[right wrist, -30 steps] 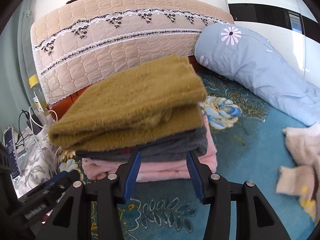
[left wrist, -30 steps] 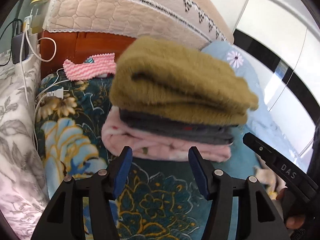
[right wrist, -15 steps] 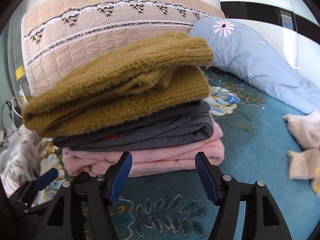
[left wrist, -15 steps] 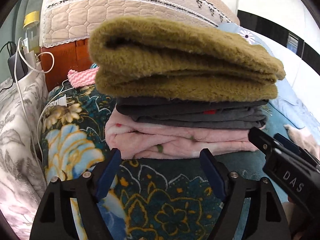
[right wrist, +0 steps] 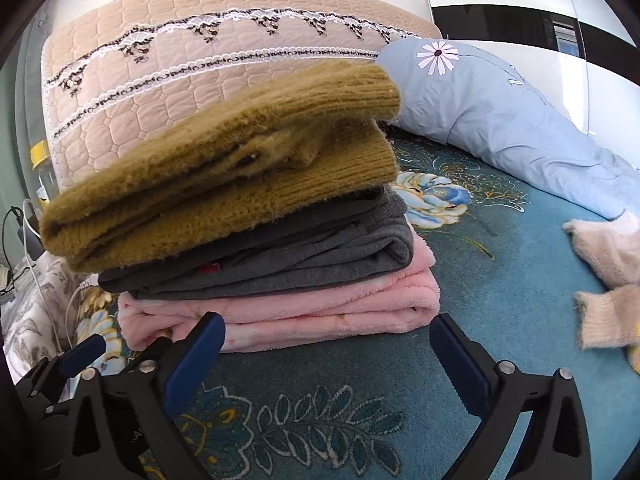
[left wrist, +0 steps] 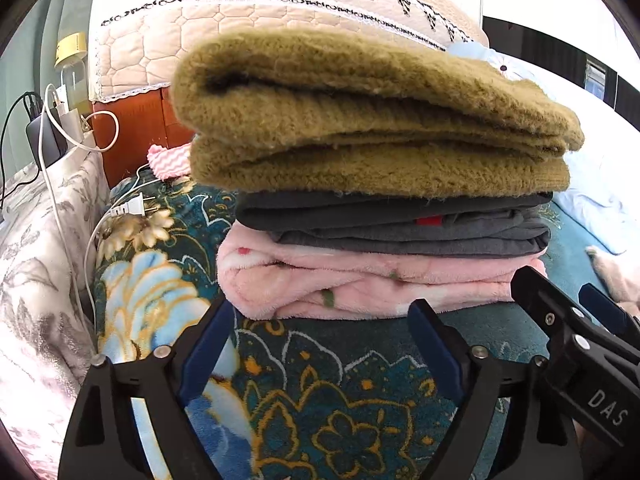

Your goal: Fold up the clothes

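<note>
A folded stack lies on the teal floral bedspread [right wrist: 500,320]: an olive knit sweater [left wrist: 360,120] [right wrist: 240,184] on top, a dark grey garment [left wrist: 400,224] [right wrist: 300,256] under it, and a pink fleece [left wrist: 360,284] [right wrist: 320,304] at the bottom. My left gripper [left wrist: 320,320] [right wrist: 120,348] is low in front of the stack's left end, its jaws opening. My right gripper [right wrist: 326,328] [left wrist: 568,296] faces the stack's front, its jaws also opening. The blue pads press on nothing; the pink fleece's edge lies just beyond the fingertips.
A cream fuzzy garment [right wrist: 608,272] lies loose at the right. A light blue pillow [right wrist: 500,112] and a quilted headboard cover [right wrist: 200,68] stand behind the stack. To the left are a white plug and cable [left wrist: 132,208], a pink zigzag cloth [left wrist: 168,160] and grey floral bedding [left wrist: 36,260].
Both grippers have spread their jaws wide and sunk toward the bedspread. The stack now looms larger and higher in both views.
</note>
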